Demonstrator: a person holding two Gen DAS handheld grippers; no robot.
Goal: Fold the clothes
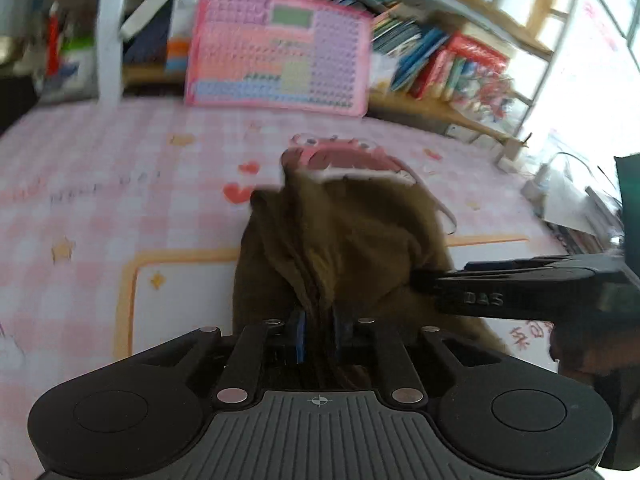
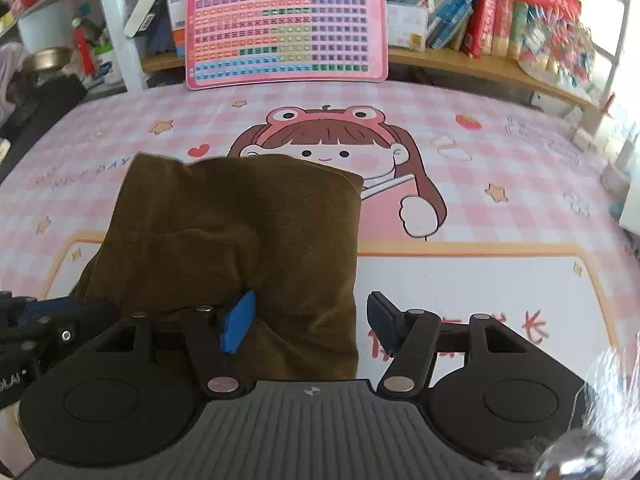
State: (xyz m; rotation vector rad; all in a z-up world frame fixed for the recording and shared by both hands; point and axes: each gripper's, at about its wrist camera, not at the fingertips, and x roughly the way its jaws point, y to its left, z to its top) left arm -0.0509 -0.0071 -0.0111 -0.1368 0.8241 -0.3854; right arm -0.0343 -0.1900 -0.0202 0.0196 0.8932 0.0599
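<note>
1. The olive garment [image 2: 240, 240] is lying folded on the surface [image 2: 480, 280], below the cartoon girl print [image 2: 332, 148].
2. A bunched edge is clamped in the left gripper [image 1: 318, 332]; tension is best kept.
3. The right gripper [image 2: 308, 320] is held with jaws apart; the near-right corner should be straddled squarely before closing.

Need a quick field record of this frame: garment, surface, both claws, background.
garment: brown cloth, partly folded, bunched at the left side
surface: pink checked cartoon mat
left claw: shut on a gathered fold of the brown cloth
right claw: open; one pad over the cloth, the other over the mat, nothing gripped
background: pink keyboard toy leaning against a bookshelf
</note>
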